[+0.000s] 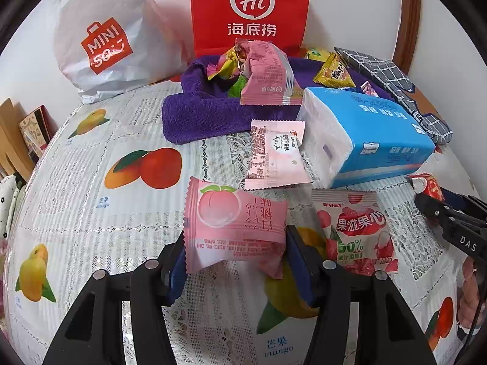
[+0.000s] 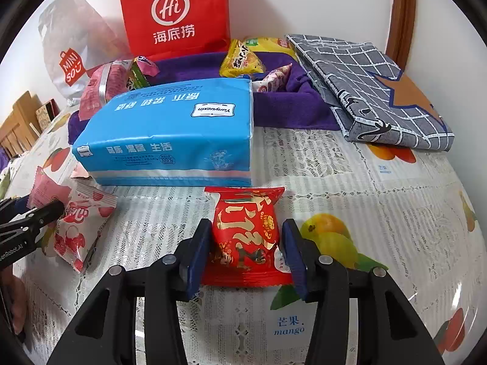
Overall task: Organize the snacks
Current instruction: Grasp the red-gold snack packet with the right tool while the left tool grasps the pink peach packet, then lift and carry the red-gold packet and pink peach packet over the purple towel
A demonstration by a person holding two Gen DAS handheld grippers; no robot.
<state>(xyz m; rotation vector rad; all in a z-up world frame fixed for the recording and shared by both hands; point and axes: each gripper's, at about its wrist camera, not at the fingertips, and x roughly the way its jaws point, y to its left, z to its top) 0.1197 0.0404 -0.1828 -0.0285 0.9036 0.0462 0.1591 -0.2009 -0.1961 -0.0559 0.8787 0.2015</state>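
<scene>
Across the middle of both frames lies the surface [image 1: 76,182], with the purple towel [image 1: 197,115] and its heap of snacks toward the top. Lower centre, the left tool [image 1: 236,261] is clenched on the pink peach packet [image 1: 236,231]; the right tool [image 2: 245,252] clamps the red packet [image 2: 246,237]. Best keep both squeezes light and carry each packet up over the blue tissue pack [image 2: 170,133] before releasing.

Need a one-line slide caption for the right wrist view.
Right gripper clamps a red snack packet before a blue tissue pack.
</scene>
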